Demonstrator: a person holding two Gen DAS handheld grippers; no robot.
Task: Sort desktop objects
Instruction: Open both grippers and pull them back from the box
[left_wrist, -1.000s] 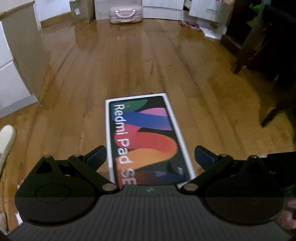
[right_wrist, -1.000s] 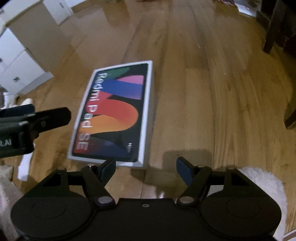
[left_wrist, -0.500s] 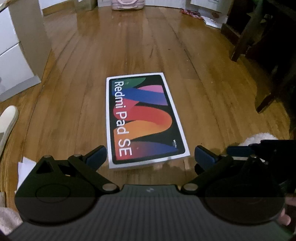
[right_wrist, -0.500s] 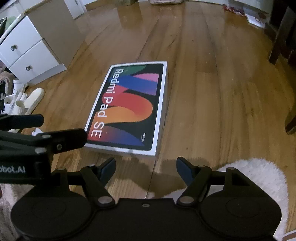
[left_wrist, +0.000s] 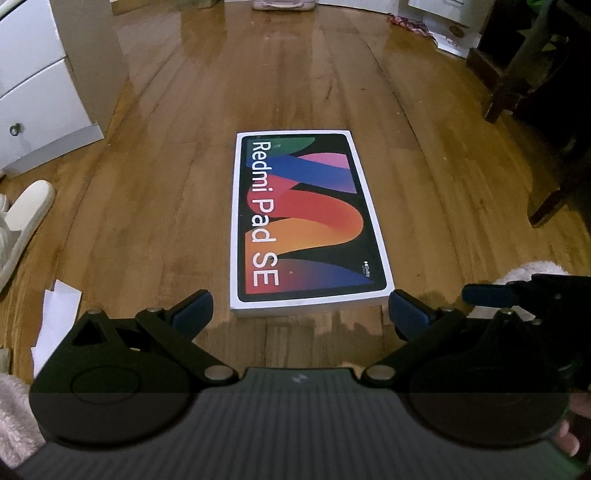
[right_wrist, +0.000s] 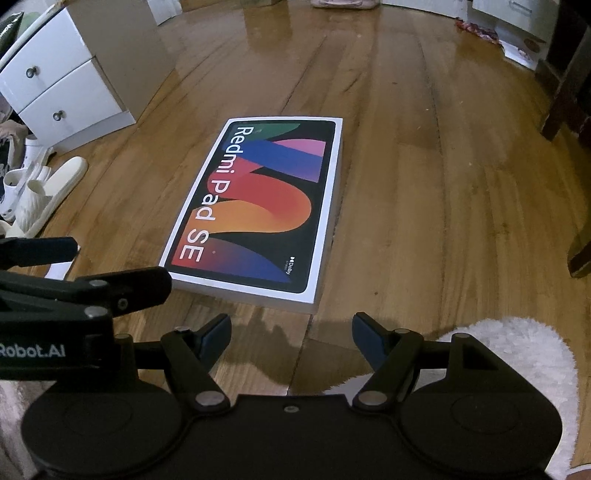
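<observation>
Both tongs released, nothing held: left tongs (left_wrist: 299, 308), right tongs (right_wrist: 291, 332). I'm lining up on tablet box (left_wrist: 306, 218); should pinch its near short edge squarely.

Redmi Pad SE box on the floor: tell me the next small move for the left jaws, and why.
Probably ease the left gripper forward and down toward the near short edge of the Redmi Pad SE box. Its jaws stand open and empty just short of that edge, roughly centred on it, and the box lies flat on the wooden floor, untouched.
</observation>
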